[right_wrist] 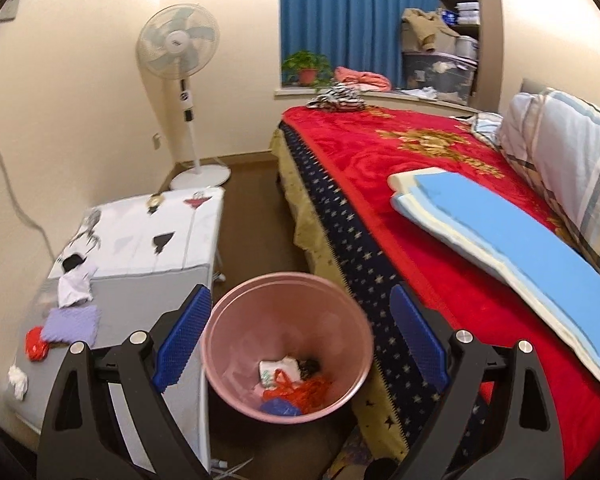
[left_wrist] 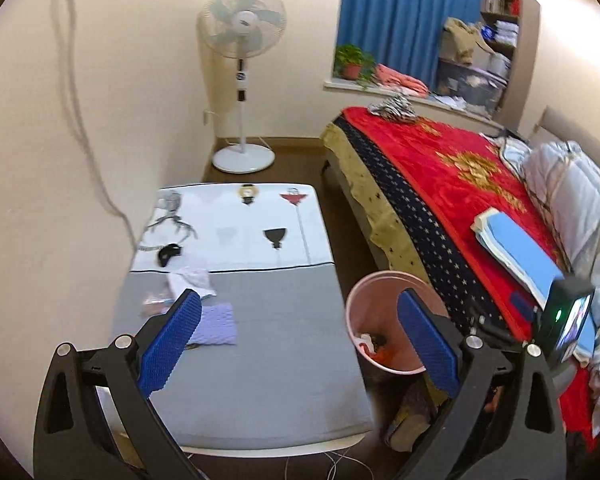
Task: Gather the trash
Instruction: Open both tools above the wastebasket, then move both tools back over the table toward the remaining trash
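Gaping right tool [right_wrist: 300,340], round pink bin [right_wrist: 236,360]

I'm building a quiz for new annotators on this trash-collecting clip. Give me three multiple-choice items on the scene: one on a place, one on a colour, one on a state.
1. Where does the bin stand?
A. on the bed
B. on the floor between table and bed
C. on the windowsill

2. What colour is the knitted cloth on the table?
A. lilac
B. green
C. orange

3. How do the two claws stand?
A. both shut on trash
B. left open, right shut
C. both open and empty

Answers:
1 B: the right wrist view shows it on the floor, with the table on one side and the bed on the other.
2 A: it is pale purple in both views.
3 C: the left claw and right claw each show wide-spread blue pads with nothing between.
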Demonstrator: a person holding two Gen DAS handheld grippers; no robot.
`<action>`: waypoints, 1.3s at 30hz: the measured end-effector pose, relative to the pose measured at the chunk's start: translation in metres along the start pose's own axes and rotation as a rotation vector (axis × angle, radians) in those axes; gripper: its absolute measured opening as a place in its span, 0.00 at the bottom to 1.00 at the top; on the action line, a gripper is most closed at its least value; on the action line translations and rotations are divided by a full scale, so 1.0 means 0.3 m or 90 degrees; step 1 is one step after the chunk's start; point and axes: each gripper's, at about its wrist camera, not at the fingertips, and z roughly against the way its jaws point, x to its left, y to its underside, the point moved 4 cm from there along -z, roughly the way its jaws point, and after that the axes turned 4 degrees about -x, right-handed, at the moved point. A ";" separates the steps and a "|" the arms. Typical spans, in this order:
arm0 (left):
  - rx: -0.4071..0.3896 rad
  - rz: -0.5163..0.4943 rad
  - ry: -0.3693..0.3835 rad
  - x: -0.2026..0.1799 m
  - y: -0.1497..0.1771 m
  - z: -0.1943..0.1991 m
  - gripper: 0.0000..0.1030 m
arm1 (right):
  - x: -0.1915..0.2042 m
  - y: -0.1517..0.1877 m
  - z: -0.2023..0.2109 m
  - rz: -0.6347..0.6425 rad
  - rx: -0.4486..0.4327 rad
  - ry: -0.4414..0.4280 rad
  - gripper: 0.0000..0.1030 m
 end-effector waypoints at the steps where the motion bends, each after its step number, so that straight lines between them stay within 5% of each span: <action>1: -0.003 0.008 -0.001 0.022 -0.009 0.014 0.93 | 0.021 0.013 0.003 0.006 0.006 -0.009 0.87; 17: -0.042 0.080 -0.022 0.220 -0.073 0.096 0.93 | 0.236 0.031 -0.039 0.059 0.032 -0.068 0.87; 39: -0.075 0.144 -0.045 0.361 -0.090 0.052 0.93 | 0.305 0.053 -0.092 0.085 0.057 -0.069 0.87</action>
